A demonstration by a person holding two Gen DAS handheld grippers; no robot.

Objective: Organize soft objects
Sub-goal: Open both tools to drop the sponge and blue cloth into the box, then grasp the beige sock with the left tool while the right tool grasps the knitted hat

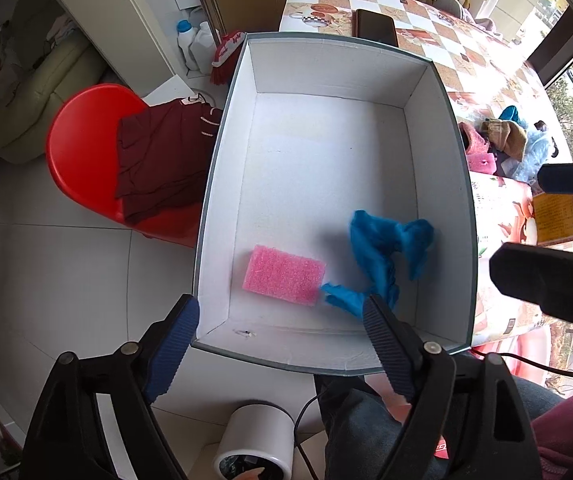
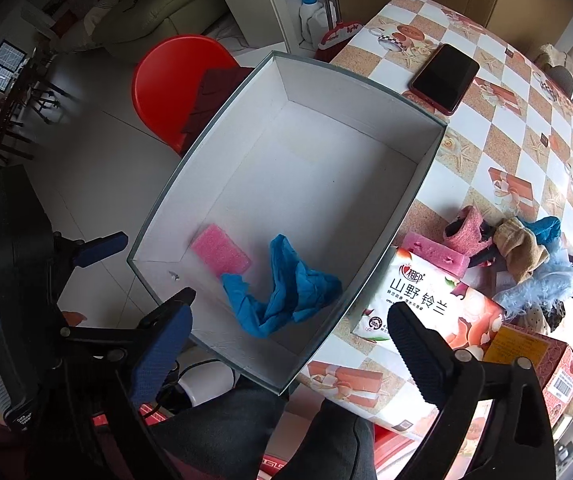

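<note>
A pink sponge (image 1: 283,279) and a crumpled blue cloth (image 1: 382,256) are seen lying in the white box (image 1: 326,76), below the wide-open left claw (image 1: 282,316).

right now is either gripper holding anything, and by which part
Nothing is held. Both the left gripper and the right gripper are open and empty; the pink sponge and blue cloth lie loose in the box.

In the box (image 1: 438,128) on my tabletop (image 2: 498,148), the sponge (image 1: 284,279) lies just left of the crumpled cloth (image 1: 386,248). A phone (image 2: 444,78) lies behind the box, a pile of soft things (image 2: 526,256) to its right.
</note>
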